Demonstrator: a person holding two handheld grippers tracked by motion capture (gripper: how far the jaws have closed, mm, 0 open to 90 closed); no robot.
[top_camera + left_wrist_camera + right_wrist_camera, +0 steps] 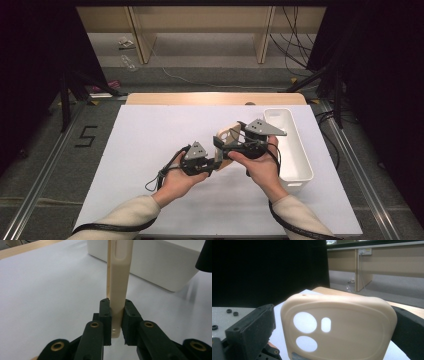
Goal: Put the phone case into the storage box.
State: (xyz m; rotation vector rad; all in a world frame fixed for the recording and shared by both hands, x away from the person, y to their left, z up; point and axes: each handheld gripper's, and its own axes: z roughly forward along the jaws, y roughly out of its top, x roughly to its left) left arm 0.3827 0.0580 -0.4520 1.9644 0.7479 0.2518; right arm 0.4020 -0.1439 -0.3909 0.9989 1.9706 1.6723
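We see a white worktop (150,150) with a wooden edge at its far side, and on its right part a long white bin (295,150) standing lengthwise. Above the middle of the worktop, just left of the bin, two hands hold a cream phone case (227,142) between them, off the surface. Our left tool (216,159) grips the case at its near end: in the left gripper view the case (119,282) stands on edge between the two black pads, which press on both its faces. Our right tool (235,142) sits at the far end of the case; in the right gripper view the case (352,325) shows its broad face with three camera cut-outs, black pads at either side edge, but we cannot tell whether they press on it.
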